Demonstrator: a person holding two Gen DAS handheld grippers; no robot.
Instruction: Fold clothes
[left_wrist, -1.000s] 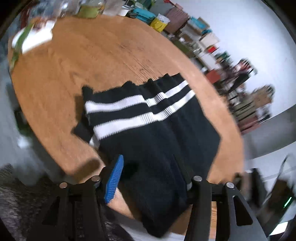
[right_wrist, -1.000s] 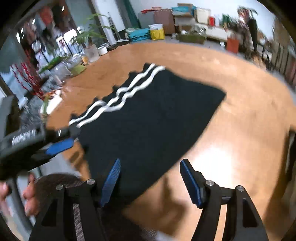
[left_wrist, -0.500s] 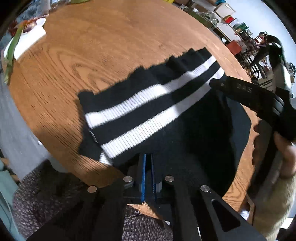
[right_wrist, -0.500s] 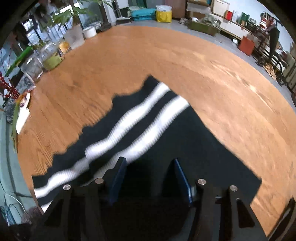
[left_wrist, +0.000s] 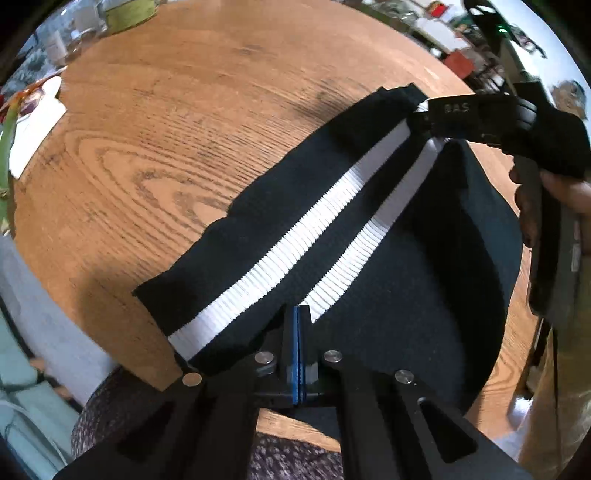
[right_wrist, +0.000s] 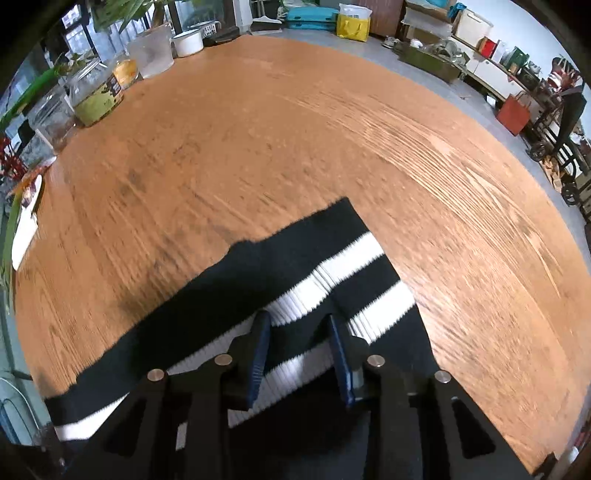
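A black knit garment with two white stripes (left_wrist: 317, 240) lies on the round wooden table (left_wrist: 166, 122). My left gripper (left_wrist: 297, 314) is shut on the garment's striped band near the table's near edge. The right gripper shows in the left wrist view (left_wrist: 424, 114) at the far end of the striped band, touching it. In the right wrist view the right gripper (right_wrist: 299, 325) hovers over the striped band (right_wrist: 332, 266) with its jaws partly apart, cloth between them; the blue pads (right_wrist: 260, 347) do not clamp it.
Jars and glass containers (right_wrist: 99, 96) and plants stand along the table's far left edge. A white card (left_wrist: 33, 129) lies at the left edge. Shelves, boxes and bags (right_wrist: 354, 22) stand beyond the table. The wooden surface (right_wrist: 406, 147) stretches far and right.
My left gripper stays shut on the band and has pulled it taut. The right gripper has moved along the band to its far end and narrowed its jaws.
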